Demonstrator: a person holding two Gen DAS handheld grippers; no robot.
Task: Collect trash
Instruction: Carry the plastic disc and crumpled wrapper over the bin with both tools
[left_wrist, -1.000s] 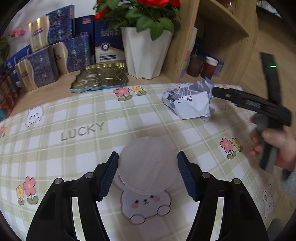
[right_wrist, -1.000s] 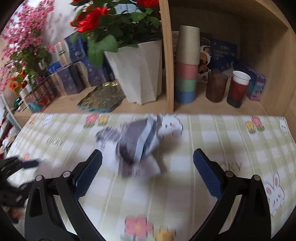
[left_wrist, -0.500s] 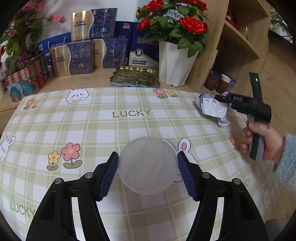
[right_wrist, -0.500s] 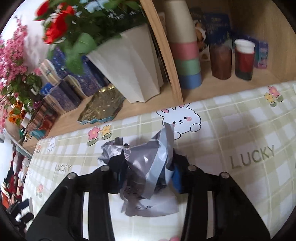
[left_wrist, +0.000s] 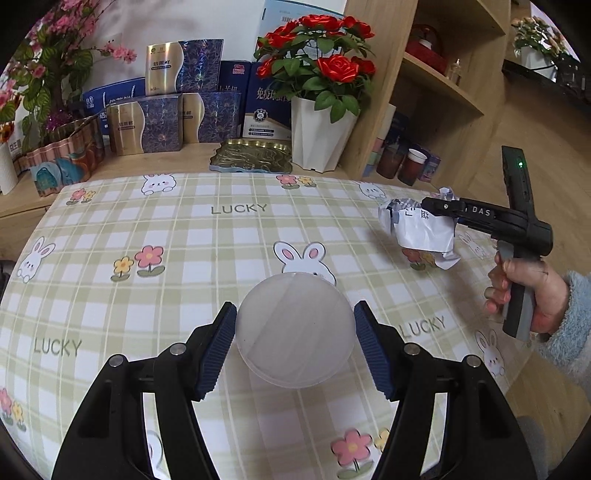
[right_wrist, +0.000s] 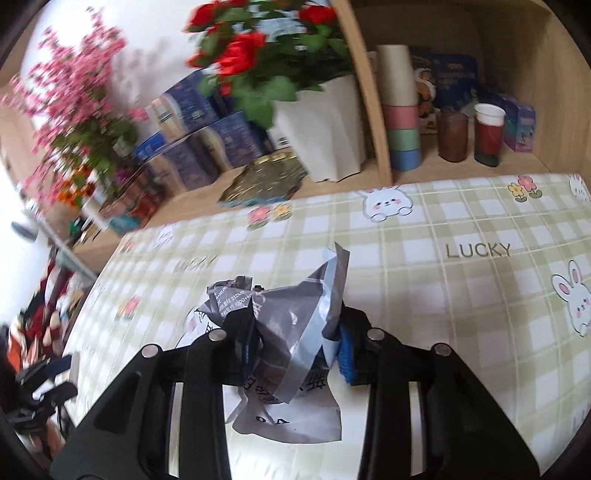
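Observation:
My left gripper is shut on a round translucent white plastic lid and holds it above the checked tablecloth. My right gripper is shut on a crumpled grey and white plastic mailing bag and holds it lifted off the table. In the left wrist view the right gripper and the bag show at the far right, held by a hand in a blue sleeve, above the table's right edge.
A white pot of red roses and a gold tray stand behind the table. Blue and gold boxes line the back ledge. A wooden shelf holds stacked cups and jars. The table edge drops off at right.
Both grippers have pulled back and up from the table. The right gripper closed on the crumpled bag and lifted it. The left gripper still holds the lid.

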